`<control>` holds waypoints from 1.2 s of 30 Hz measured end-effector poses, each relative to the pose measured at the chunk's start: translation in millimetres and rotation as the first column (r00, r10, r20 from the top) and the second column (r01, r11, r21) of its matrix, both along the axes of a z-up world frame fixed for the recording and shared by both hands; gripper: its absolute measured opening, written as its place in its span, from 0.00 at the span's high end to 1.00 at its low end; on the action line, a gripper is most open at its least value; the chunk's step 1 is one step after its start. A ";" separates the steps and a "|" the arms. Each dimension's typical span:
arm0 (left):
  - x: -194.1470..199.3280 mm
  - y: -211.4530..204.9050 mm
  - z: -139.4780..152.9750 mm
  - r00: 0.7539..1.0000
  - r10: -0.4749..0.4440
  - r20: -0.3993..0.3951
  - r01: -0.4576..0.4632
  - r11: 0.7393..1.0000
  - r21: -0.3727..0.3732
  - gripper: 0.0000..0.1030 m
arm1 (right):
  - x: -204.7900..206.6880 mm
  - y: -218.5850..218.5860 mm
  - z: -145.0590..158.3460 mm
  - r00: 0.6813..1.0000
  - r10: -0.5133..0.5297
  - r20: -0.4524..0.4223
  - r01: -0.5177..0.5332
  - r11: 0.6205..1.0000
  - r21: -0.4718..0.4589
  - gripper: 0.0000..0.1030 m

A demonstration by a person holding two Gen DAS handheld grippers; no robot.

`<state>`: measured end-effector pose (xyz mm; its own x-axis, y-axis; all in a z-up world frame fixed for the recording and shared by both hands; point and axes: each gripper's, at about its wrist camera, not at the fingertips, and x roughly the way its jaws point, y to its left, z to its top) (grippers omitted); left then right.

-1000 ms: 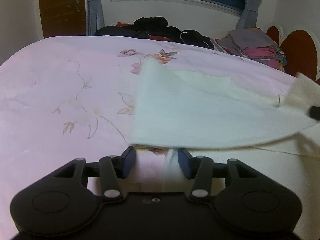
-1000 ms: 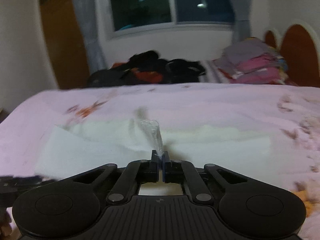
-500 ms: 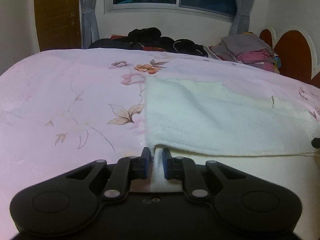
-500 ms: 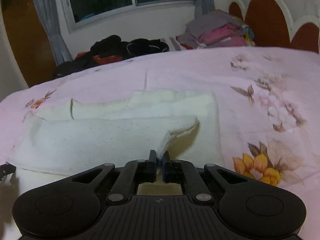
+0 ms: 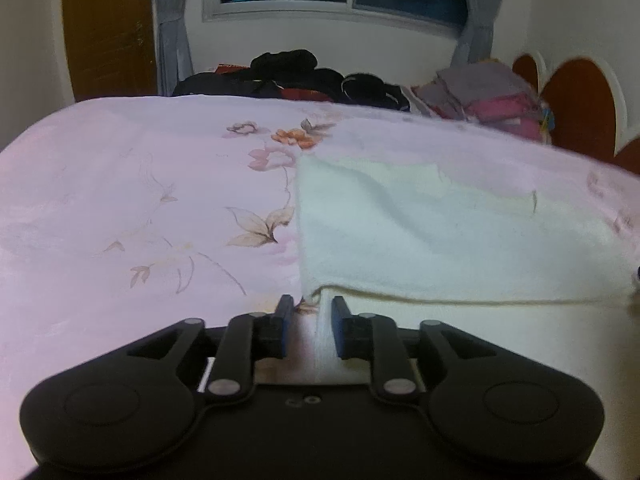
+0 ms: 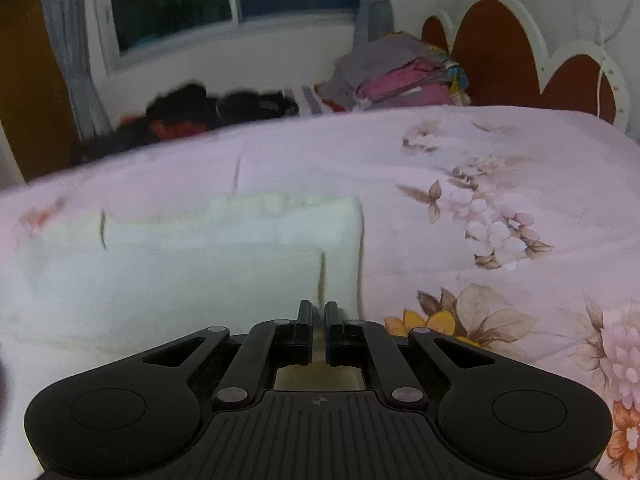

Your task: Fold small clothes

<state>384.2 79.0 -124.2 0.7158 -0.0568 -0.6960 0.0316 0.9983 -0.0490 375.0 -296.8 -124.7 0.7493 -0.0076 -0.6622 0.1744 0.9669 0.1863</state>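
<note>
A cream knit garment (image 5: 440,240) lies folded over on the pink floral bedspread (image 5: 140,200). Its upper layer ends at a near edge just in front of both grippers. My left gripper (image 5: 310,312) is open at the garment's near left corner, with a strip of the lower layer between its jaws. In the right wrist view the garment (image 6: 180,272) fills the left half. My right gripper (image 6: 318,316) sits at its near right corner, jaws slightly apart, holding no cloth.
A heap of dark clothes (image 5: 296,80) lies at the far edge of the bed. A stack of folded grey and pink clothes (image 6: 400,76) sits by the brown scalloped headboard (image 6: 500,52). A window and curtains are behind.
The raised half of the garment came down onto the lower half. My right gripper lowered and let go of the cloth. My left gripper closed partway and reopened.
</note>
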 end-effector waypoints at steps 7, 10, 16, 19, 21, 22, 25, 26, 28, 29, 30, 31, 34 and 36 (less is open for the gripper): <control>22.4 -8.1 17.2 1.000 0.006 0.031 -0.004 0.999 -0.039 0.76 | 27.4 5.0 1.5 1.000 0.021 0.019 -0.021 1.000 0.001 0.37; 45.5 -15.1 14.1 0.999 0.009 0.034 -0.008 1.000 -0.024 0.76 | 44.2 9.3 -5.0 0.999 0.036 -0.006 -0.036 0.999 -0.004 0.37; 77.2 -30.9 2.1 1.000 -0.013 0.025 0.013 1.000 0.006 0.76 | 62.9 10.8 -21.8 0.997 0.054 -0.063 -0.054 0.999 -0.005 0.60; 86.5 -36.0 -6.1 1.000 -0.017 0.014 0.017 1.000 0.022 0.76 | 59.8 14.6 -23.7 0.994 0.093 -0.063 -0.093 0.996 0.012 0.86; 92.4 -35.4 -11.2 1.000 -0.008 0.004 0.008 1.000 0.028 0.76 | 58.4 18.8 -22.9 0.992 0.115 -0.060 -0.116 0.993 -0.025 0.89; 94.1 -33.5 -11.9 1.000 -0.002 0.004 0.001 1.000 0.029 0.76 | 56.9 18.3 -23.0 0.992 0.114 -0.055 -0.116 0.992 -0.046 0.90; 100.7 -29.4 -14.4 1.000 0.011 -0.005 -0.011 0.999 0.031 0.73 | 54.8 9.0 -28.6 0.996 0.056 -0.065 -0.062 0.995 -0.082 0.90; 103.0 -28.5 -16.2 1.000 0.012 -0.009 -0.012 0.999 0.035 0.73 | 54.5 6.8 -28.8 0.996 0.055 -0.066 -0.059 0.996 -0.063 0.90; 105.5 -27.2 -18.2 1.000 0.014 -0.008 -0.014 0.999 0.047 0.73 | 53.1 8.6 -21.2 0.997 0.064 -0.040 -0.066 0.996 -0.060 0.89; 106.2 -26.9 -17.1 1.000 0.018 -0.006 -0.018 0.999 0.046 0.73 | 51.5 9.5 -15.9 0.998 0.055 -0.022 -0.057 0.996 -0.067 0.89; 107.3 -26.9 -15.9 1.000 0.024 -0.005 -0.023 0.999 0.041 0.73 | 48.8 10.7 -9.3 0.999 0.051 0.011 -0.050 0.996 -0.069 0.88; 107.8 -27.5 -15.2 1.000 0.028 -0.003 -0.028 0.999 0.037 0.74 | 47.8 12.0 -3.6 0.998 0.058 0.037 -0.056 0.996 -0.064 0.88; 111.3 -29.1 -19.4 0.999 0.041 -0.010 -0.040 0.999 0.036 0.74 | 49.8 21.8 0.3 0.994 0.100 0.041 -0.098 0.994 -0.045 0.87; 112.2 -28.0 -21.9 0.999 0.047 -0.009 -0.047 0.998 0.037 0.72 | 53.6 27.5 -5.8 0.993 0.116 0.012 -0.116 0.992 -0.047 0.87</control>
